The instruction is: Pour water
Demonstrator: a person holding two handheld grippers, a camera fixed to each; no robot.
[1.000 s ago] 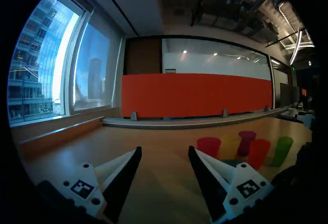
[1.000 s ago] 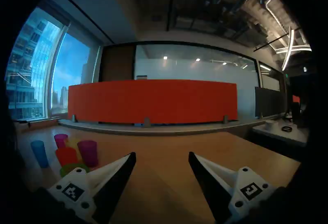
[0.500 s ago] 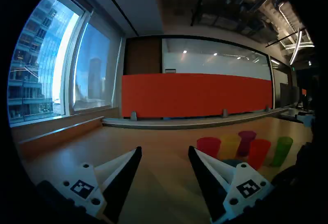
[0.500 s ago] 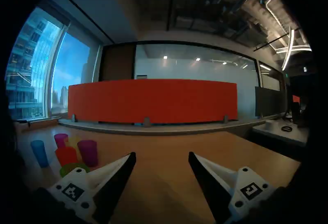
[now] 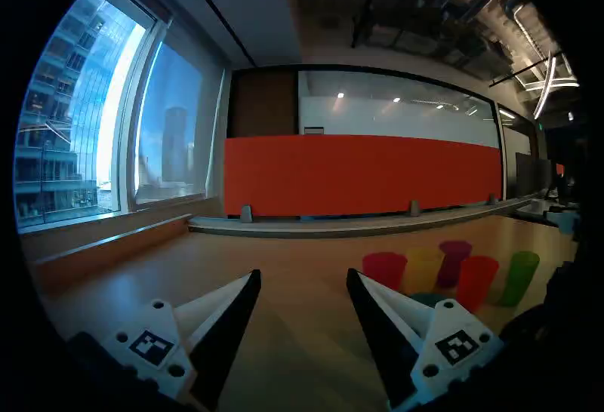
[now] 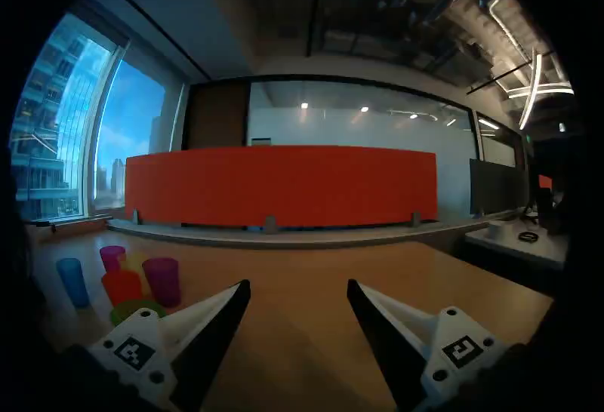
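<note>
Several coloured plastic cups stand in a cluster on the wooden table [image 5: 302, 261]. In the left gripper view they sit to the right: a red cup [image 5: 384, 269], a yellow cup [image 5: 423, 268], a purple cup [image 5: 454, 258], an orange cup [image 5: 477, 281] and a green cup [image 5: 519, 276]. My left gripper [image 5: 302, 280] is open and holds nothing, its tips left of the cups. In the right gripper view the cups are at the left: a blue cup [image 6: 73, 281], an orange cup [image 6: 122, 287], a purple cup [image 6: 162, 279]. My right gripper [image 6: 298, 289] is open and holds nothing.
An orange divider panel [image 5: 362, 174] runs along the far edge of the table. Tall windows [image 5: 98, 133] line the left wall. Another desk [image 6: 521, 246] with small items stands at the right.
</note>
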